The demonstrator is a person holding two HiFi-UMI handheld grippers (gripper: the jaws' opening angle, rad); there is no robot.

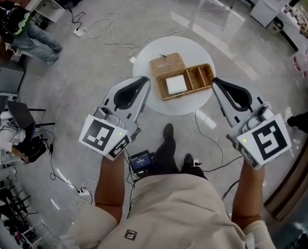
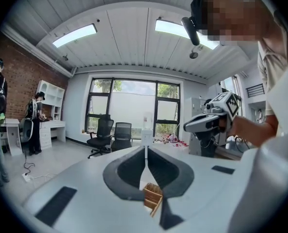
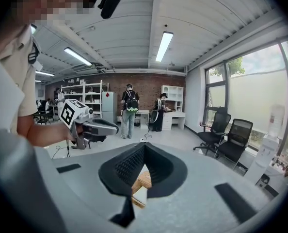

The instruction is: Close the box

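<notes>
One round table (image 1: 159, 48), box (image 1: 181, 75), grey floor (image 1: 92, 87)

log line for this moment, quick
box: open, on table | left gripper: shut, empty | right gripper: shut, empty

Left gripper view: the left gripper (image 2: 146, 149) covers nearly all of the box (image 2: 152, 198), and only a wicker sliver peeks out under its jaws. Right gripper (image 3: 144, 147), same story, one corner showing. White thing (image 1: 176, 84) inside: too small to tell.
</notes>
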